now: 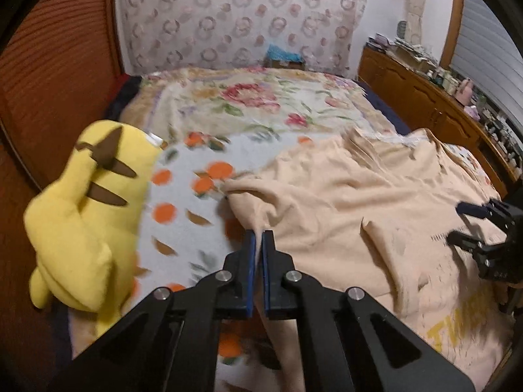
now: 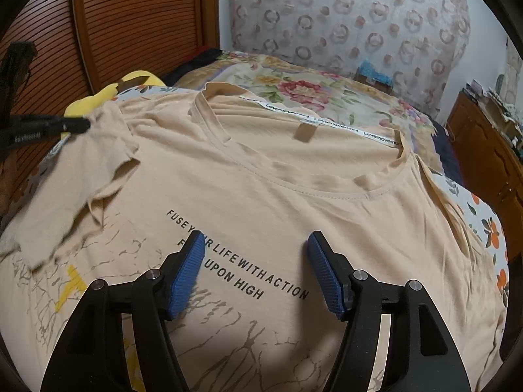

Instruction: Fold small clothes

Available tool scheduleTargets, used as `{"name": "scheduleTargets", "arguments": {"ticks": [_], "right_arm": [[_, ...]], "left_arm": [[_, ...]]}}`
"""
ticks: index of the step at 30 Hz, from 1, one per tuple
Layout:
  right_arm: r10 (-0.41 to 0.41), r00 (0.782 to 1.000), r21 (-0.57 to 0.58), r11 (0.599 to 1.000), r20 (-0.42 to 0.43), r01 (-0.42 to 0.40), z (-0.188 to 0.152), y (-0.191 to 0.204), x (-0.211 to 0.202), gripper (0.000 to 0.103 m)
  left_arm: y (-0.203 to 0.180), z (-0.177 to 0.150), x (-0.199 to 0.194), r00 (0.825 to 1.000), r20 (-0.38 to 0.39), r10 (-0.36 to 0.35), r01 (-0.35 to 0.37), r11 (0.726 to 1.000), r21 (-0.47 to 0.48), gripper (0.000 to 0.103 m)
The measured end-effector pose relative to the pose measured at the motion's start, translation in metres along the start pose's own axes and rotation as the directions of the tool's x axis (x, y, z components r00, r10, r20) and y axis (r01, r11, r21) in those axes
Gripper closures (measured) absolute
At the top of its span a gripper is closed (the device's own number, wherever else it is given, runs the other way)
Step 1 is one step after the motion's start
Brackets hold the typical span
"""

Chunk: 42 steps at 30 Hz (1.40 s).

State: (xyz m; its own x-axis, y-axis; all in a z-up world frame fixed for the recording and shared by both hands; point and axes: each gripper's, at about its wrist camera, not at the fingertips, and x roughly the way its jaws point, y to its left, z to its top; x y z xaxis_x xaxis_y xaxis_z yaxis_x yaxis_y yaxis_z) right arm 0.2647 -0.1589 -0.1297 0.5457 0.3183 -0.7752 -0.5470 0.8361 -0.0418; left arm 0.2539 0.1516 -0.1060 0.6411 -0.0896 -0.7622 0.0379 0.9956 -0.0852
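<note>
Blue ribbed pads on the left gripper (image 1: 260, 233) are pressed together on a pinch of peach cloth — the left sleeve edge of the T-shirt (image 1: 343, 202), which rises in a small peak between the tips. In the right wrist view that same sleeve is folded over onto the shirt's chest, with the left gripper's black fingers clamped at its far corner. The right gripper (image 2: 253, 240) hangs above the printed lettering on the shirt's front, its two blue pads spread wide apart with only flat fabric showing between them, nothing gripped.

The T-shirt lies face up across the near part of the bed, neckline toward the far side, a white woven band across the inside of the collar. Under it is a pale blanket (image 1: 183, 202) printed with oranges, and beyond that a floral bedspread (image 1: 261, 104). A yellow plush toy (image 1: 85, 215) sits to the left of the shirt — beside the slatted wooden door (image 2: 130, 26). A wooden dresser (image 1: 434, 104) stands to the far right.
</note>
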Motion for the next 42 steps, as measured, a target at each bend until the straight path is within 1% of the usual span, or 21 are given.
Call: {"name": "scheduleTargets", "arguments": {"ticks": [4,6,7,10,13,15,16,17,19,22,25,28,32,33,34,37,40,42], "right_arm": [[0.000,1.000,-0.001,1.000,0.000,0.000,0.000,0.000,0.000,0.036],[0.000,1.000,0.000,1.000,0.000,0.000,0.000,0.000,0.000,0.036],[0.000,1.000,-0.001,1.000,0.000,0.000,-0.001,-0.001,0.000,0.036],[-0.001,1.000,-0.001,1.000,0.000,0.001,-0.002,-0.001,0.000,0.036],[-0.001,1.000,-0.001,1.000,0.000,0.001,-0.001,0.000,0.000,0.035],[0.000,1.000,-0.001,1.000,0.000,0.000,-0.001,-0.001,0.001,0.035],[-0.001,1.000,-0.002,1.000,0.000,0.001,-0.001,0.000,0.000,0.035],[-0.001,1.000,-0.001,1.000,0.000,0.001,-0.001,-0.001,0.000,0.035],[-0.001,1.000,-0.002,1.000,0.000,0.001,-0.001,0.000,0.000,0.035],[-0.001,1.000,-0.002,1.000,0.000,0.001,-0.001,0.000,0.000,0.035],[-0.001,1.000,-0.002,1.000,0.000,0.001,-0.001,0.000,0.000,0.035],[-0.002,1.000,-0.003,1.000,0.000,0.002,-0.001,0.000,0.000,0.035],[-0.001,1.000,-0.003,1.000,0.000,0.001,-0.001,0.000,0.000,0.035],[-0.001,1.000,-0.003,1.000,0.000,0.001,-0.001,0.001,0.000,0.035],[-0.002,1.000,-0.003,1.000,0.000,0.002,-0.001,0.001,0.000,0.035],[-0.002,1.000,-0.004,1.000,0.000,0.002,-0.001,0.000,0.001,0.034],[-0.001,1.000,-0.003,1.000,0.000,0.001,-0.001,0.000,0.000,0.034],[-0.001,1.000,-0.003,1.000,0.000,0.001,-0.001,0.000,0.001,0.034]], "left_arm": [[0.015,0.010,-0.004,0.997,0.026,0.071,-0.072,0.997,0.024,0.102],[0.019,0.014,-0.005,0.990,0.045,0.131,-0.133,0.991,0.033,0.102],[0.023,0.015,-0.006,0.988,0.053,0.145,-0.147,0.989,0.028,0.102],[0.037,0.015,-0.009,0.993,0.060,0.106,-0.105,0.994,-0.021,0.102],[0.037,0.010,-0.018,0.995,0.085,0.053,-0.052,0.999,-0.018,0.101],[0.032,0.007,-0.023,0.997,0.082,0.008,-0.008,1.000,0.003,0.092],[0.028,0.004,-0.027,0.997,0.077,-0.028,0.026,0.999,0.018,0.080],[0.024,0.002,-0.030,0.996,0.075,-0.040,0.038,0.999,0.030,0.068],[0.012,-0.003,-0.036,0.996,0.072,-0.056,0.051,0.997,0.062,0.066],[-0.009,-0.011,-0.038,0.995,0.035,-0.091,0.087,0.990,0.114,0.060],[-0.027,-0.016,-0.031,0.997,0.012,-0.073,0.070,0.987,0.147,0.059],[-0.041,-0.019,-0.015,0.997,-0.022,-0.074,0.077,0.984,0.159,0.059],[-0.050,-0.023,0.009,0.996,-0.070,-0.058,0.068,0.987,0.149,0.059],[-0.052,-0.024,0.013,0.996,-0.073,-0.053,0.063,0.987,0.147,0.059],[-0.054,-0.023,0.013,0.997,-0.054,-0.048,0.056,0.987,0.149,0.059],[-0.058,-0.022,0.015,0.997,-0.053,-0.048,0.055,0.988,0.142,0.058],[-0.062,-0.017,0.017,0.998,-0.054,-0.040,0.048,0.987,0.153,0.058],[-0.068,-0.016,0.015,0.997,-0.050,-0.066,0.073,0.985,0.158,0.058]]}}
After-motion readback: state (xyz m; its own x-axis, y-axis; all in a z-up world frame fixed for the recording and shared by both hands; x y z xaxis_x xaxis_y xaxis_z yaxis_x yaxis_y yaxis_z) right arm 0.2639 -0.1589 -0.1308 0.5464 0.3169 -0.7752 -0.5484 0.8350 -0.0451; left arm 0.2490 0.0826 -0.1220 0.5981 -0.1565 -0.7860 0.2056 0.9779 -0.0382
